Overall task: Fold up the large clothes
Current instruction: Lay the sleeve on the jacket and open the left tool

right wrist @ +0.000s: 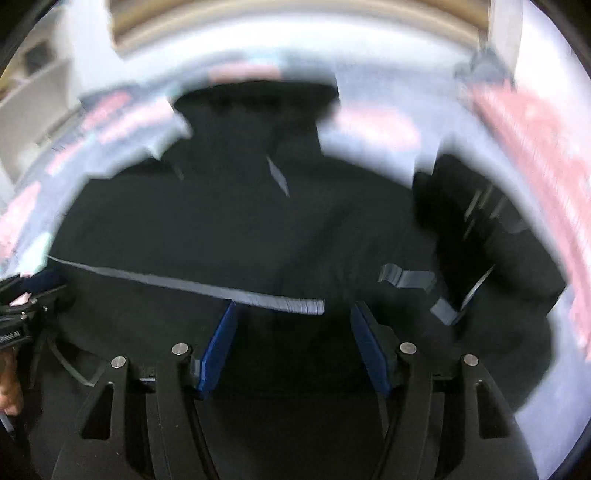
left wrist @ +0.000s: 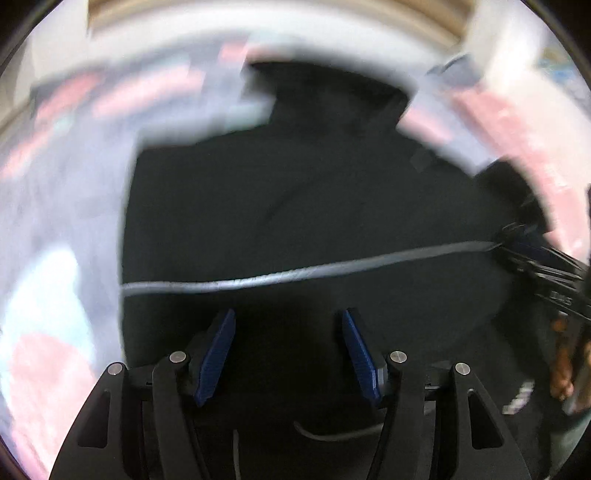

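A large black jacket (left wrist: 295, 192) with a grey reflective stripe (left wrist: 295, 275) lies spread on a patterned cloth surface. It also shows in the right wrist view (right wrist: 240, 229), its stripe (right wrist: 229, 291) crossing in front of the fingers, with a bunched sleeve (right wrist: 487, 258) at the right. My left gripper (left wrist: 288, 317) is open and empty above the jacket's lower part. My right gripper (right wrist: 293, 310) is open and empty over the jacket. The right gripper shows at the right edge of the left wrist view (left wrist: 535, 262); the left gripper shows at the left edge of the right wrist view (right wrist: 26, 299). Both views are motion-blurred.
The surface under the jacket is a pale cloth with pink and light-blue patches (left wrist: 59, 229), also seen in the right wrist view (right wrist: 535, 155). A pale wall or frame (right wrist: 295, 22) runs along the far side.
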{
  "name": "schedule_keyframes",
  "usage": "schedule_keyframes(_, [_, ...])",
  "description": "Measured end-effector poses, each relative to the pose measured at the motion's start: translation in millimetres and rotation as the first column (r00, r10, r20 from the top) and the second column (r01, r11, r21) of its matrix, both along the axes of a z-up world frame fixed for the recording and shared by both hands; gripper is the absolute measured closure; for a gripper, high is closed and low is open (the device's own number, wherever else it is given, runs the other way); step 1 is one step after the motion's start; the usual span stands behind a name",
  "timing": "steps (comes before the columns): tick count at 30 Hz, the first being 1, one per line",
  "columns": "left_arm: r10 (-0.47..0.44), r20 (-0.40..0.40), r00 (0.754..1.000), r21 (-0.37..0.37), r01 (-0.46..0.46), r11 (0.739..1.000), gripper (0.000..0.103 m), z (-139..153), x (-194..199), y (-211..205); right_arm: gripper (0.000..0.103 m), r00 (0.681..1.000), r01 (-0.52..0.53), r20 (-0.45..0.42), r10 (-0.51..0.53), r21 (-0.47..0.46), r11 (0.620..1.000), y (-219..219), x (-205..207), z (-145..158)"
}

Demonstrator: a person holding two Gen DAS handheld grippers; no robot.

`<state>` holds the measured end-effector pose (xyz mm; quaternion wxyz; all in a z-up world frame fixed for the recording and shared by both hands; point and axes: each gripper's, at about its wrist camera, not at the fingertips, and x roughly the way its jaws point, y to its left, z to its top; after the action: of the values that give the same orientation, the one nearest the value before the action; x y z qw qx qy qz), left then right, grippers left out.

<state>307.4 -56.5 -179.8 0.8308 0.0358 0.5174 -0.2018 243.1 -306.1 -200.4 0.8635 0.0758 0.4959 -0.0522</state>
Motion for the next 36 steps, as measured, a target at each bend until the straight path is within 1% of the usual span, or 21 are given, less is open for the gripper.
schedule_keyframes(1, [0.000,0.022,1.000,-0.005,0.001,1.000,0.040,-6,1,1,0.036,1.000,0.012,-0.026,-0.012,0.026,1.000,-6,2,-16])
schedule_keyframes(2, [-0.002,0.045,0.999,0.006,0.002,1.000,0.040,-5,1,-1,0.036,1.000,0.016,-0.007,-0.016,0.040,0.999,-8,-1,-22])
schedule_keyframes(3, [0.002,0.046,0.999,0.016,-0.003,1.000,0.040,-4,1,-3,0.036,1.000,0.010,0.013,-0.010,0.023,1.000,-6,-2,-22])
schedule_keyframes(6, [0.009,0.079,0.997,0.031,-0.011,0.999,0.040,4,-5,-3,0.036,1.000,0.001,-0.001,-0.001,-0.017,1.000,1,-4,-15])
schedule_keyframes(9, [0.012,0.095,0.995,0.023,-0.015,1.000,0.040,18,-17,3,0.036,1.000,-0.001,0.028,0.000,0.035,0.999,-1,-20,5])
schedule_keyframes(12, [0.014,0.090,0.996,-0.039,-0.011,0.999,0.040,43,-40,13,0.036,0.999,0.009,0.048,-0.015,0.112,0.994,-7,-52,38])
schedule_keyframes(15, [0.013,0.018,1.000,-0.127,-0.011,0.992,0.040,61,-63,26,0.036,0.996,0.005,0.082,-0.021,0.184,0.983,-11,-82,64])
schedule_keyframes(17, [0.006,-0.019,1.000,-0.203,-0.010,0.979,0.040,72,-75,30,0.035,0.995,0.005,0.101,-0.026,0.202,0.979,-11,-100,77])
schedule_keyframes(18, [0.005,-0.015,1.000,-0.222,-0.008,0.975,0.040,76,-81,30,0.035,0.994,0.008,0.108,-0.030,0.199,0.980,-11,-110,82])
schedule_keyframes(19, [0.009,0.004,1.000,-0.218,-0.008,0.976,0.040,80,-88,30,0.034,0.994,0.009,0.108,-0.030,0.193,0.981,-11,-119,84])
schedule_keyframes(20, [0.011,0.019,1.000,-0.201,-0.007,0.980,0.040,81,-93,29,0.032,0.994,0.009,0.104,-0.028,0.184,0.983,-11,-121,82])
schedule_keyframes(21, [0.017,0.034,0.999,-0.169,-0.011,0.986,0.040,78,-95,25,0.029,0.995,0.012,0.091,-0.027,0.165,0.986,-11,-122,75])
schedule_keyframes(22, [0.025,0.034,0.999,-0.151,-0.020,0.988,0.040,71,-96,22,0.029,0.997,0.023,0.071,-0.034,0.145,0.989,-12,-120,64])
schedule_keyframes(23, [0.033,0.023,0.999,-0.138,-0.030,0.990,0.040,59,-96,18,0.029,0.998,0.030,0.053,-0.038,0.130,0.991,-13,-119,50])
schedule_keyframes(25, [0.055,0.015,0.998,-0.114,-0.053,0.992,0.040,35,-98,12,0.029,0.998,0.023,0.052,-0.027,0.093,0.995,-14,-114,28])
schedule_keyframes(27, [0.083,0.017,0.996,-0.080,-0.082,0.993,0.040,4,-96,8,0.029,0.999,0.022,0.034,-0.022,0.004,1.000,-12,-108,-1])
schedule_keyframes(28, [0.092,0.030,0.995,-0.076,-0.090,0.993,0.040,-6,-97,9,0.028,1.000,0.022,0.006,-0.021,-0.028,0.999,-12,-104,-14])
schedule_keyframes(29, [0.091,0.061,0.994,-0.073,-0.086,0.994,0.040,-9,-99,8,0.026,1.000,0.014,0.003,-0.013,-0.030,0.999,-13,-102,-23])
schedule_keyframes(30, [0.085,0.083,0.993,-0.066,-0.080,0.995,0.040,-9,-100,7,0.022,1.000,0.004,0.020,-0.004,-0.031,0.999,-13,-102,-26])
schedule_keyframes(33, [0.084,0.080,0.993,-0.047,-0.080,0.996,0.040,-8,-99,5,0.015,1.000,-0.004,0.020,0.005,-0.042,0.999,-11,-101,-25])
schedule_keyframes(36, [0.075,0.118,0.990,-0.013,-0.074,0.997,0.038,-11,-106,-1,0.006,1.000,0.017,0.020,-0.015,-0.091,0.996,-8,-100,-29])
